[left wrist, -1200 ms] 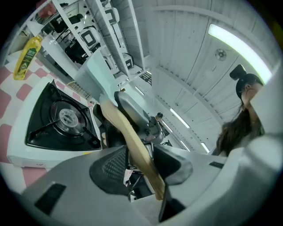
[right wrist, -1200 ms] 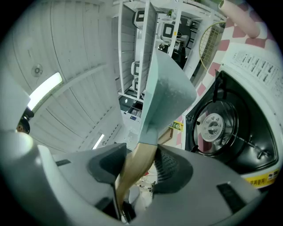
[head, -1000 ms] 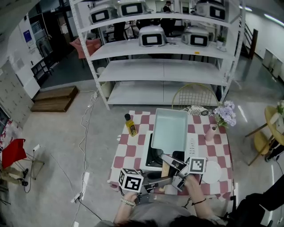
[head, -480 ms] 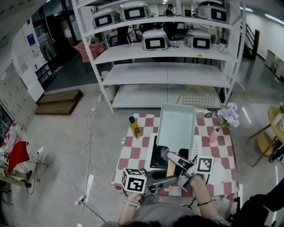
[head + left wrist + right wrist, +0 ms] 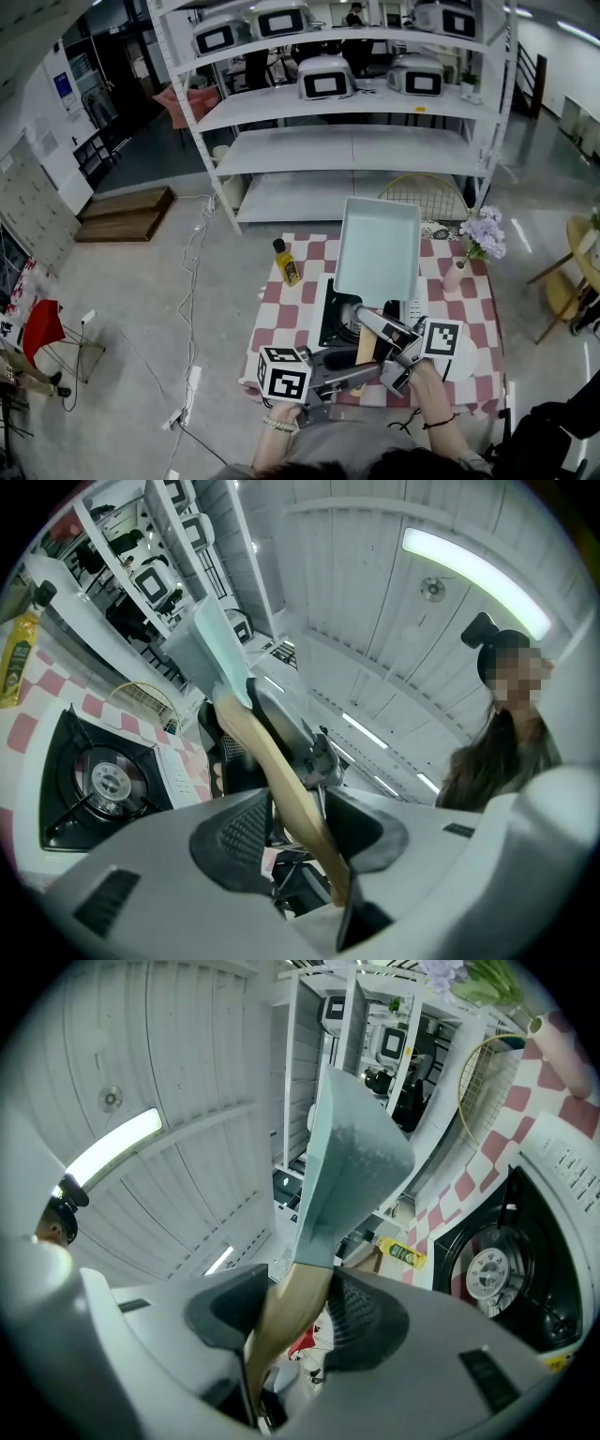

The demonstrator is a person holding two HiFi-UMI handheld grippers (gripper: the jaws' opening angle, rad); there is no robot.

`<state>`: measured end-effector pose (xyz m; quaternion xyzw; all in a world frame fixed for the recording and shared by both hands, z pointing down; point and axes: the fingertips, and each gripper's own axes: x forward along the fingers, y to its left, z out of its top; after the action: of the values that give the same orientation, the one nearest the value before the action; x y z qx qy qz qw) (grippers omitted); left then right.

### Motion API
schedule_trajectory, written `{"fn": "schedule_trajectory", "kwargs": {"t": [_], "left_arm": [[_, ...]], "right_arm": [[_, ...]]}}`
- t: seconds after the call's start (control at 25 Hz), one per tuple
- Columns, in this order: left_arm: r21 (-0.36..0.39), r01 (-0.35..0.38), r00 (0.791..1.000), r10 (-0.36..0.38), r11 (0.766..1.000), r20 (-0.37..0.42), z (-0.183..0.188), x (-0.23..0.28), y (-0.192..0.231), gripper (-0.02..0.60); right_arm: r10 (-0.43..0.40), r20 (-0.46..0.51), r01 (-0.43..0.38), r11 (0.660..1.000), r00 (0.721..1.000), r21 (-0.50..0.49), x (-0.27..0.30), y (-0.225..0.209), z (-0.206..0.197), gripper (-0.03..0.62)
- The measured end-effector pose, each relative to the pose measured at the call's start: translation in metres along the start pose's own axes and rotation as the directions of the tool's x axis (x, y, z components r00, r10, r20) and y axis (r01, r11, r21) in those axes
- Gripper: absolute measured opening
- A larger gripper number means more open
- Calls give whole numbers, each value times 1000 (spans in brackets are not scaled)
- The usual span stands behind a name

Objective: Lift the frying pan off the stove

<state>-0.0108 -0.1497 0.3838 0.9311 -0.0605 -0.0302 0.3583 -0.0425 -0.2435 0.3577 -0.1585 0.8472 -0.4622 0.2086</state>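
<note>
The frying pan (image 5: 380,248), the only one, a pale rectangular one, hangs tilted in the air above the single stove (image 5: 330,319), clear of its one burner. Its long axis runs away from the person. The pan end points up toward the shelves, and its one wooden handle (image 5: 367,349) points back. Two grippers clamp that handle: the left gripper (image 5: 362,372) nearer its end, the right gripper (image 5: 371,327) nearer the pan. One yellow bottle (image 5: 287,262) stands beside the stove.

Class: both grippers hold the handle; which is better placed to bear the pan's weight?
Probably the right gripper: its jaws clamp the wooden handle beside the pan; the left gripper grips near its end.
</note>
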Motion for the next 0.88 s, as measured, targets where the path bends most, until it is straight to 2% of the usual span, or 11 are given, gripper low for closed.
{"fn": "schedule_trajectory", "kwargs": {"t": [0.88], "left_arm": [[76,35,999,-34,997,-6,16,4,-27,192]], "right_arm": [[31,37,-29,998,999,-63,-6,33,15,204]]}}
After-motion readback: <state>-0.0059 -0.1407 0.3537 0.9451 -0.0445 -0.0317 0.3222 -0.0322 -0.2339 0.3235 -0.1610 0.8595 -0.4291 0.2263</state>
